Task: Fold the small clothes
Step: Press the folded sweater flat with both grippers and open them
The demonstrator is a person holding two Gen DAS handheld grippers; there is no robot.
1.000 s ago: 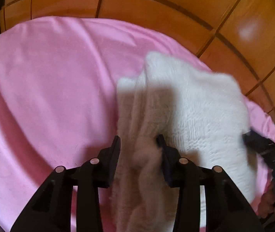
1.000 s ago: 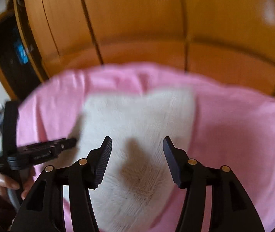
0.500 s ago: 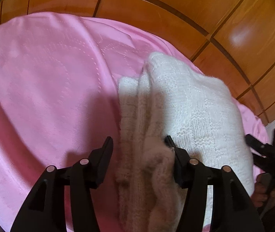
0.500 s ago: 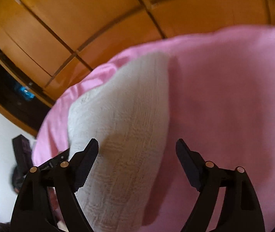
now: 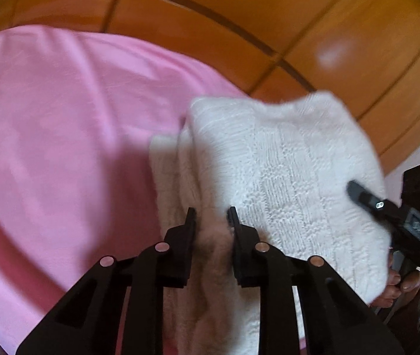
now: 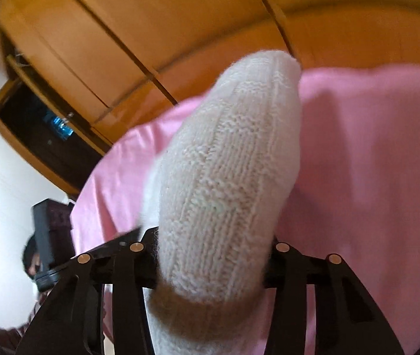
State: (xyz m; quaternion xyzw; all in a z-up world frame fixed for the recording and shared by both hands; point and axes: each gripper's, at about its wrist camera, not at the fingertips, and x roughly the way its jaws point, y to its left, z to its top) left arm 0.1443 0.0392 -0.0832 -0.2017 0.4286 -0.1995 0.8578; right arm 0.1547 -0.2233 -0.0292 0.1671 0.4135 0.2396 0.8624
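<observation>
Now a white knitted garment [image 5: 283, 177], ribbed and fluffy, is seen lying folded in layers on a pink blanket [image 5: 62, 118], with an orange wooden wardrobe [image 5: 239, 14] behind it. In the left wrist view, a bunched fold at the garment's left edge is pinched between the narrowed jaws of the left claw [image 5: 211, 217], whose fingers point down and forward at the cloth. At the right of that view the right claw [image 5: 366, 198] is seen reaching over the garment's far side, with the fingers of a hand [image 5: 399, 287] wrapped around its handle. In the right wrist view the garment [image 6: 227, 177] is seen bunched into a thick roll that rises between the jaws of the right claw [image 6: 212, 254] and hides their tips; the jaws are clamped on it from both sides. The left claw's body [image 6: 50, 236] is seen at the lower left of that view, beside the blanket's edge [image 6: 372, 177]. Both claws' jaws have just been closing, each with cloth between them. Compared with half a second earlier, when the right claw's jaws stood wide apart above the flat garment, the knit is now gathered up between them, and the left claw's jaws are set much closer on the fold.
</observation>
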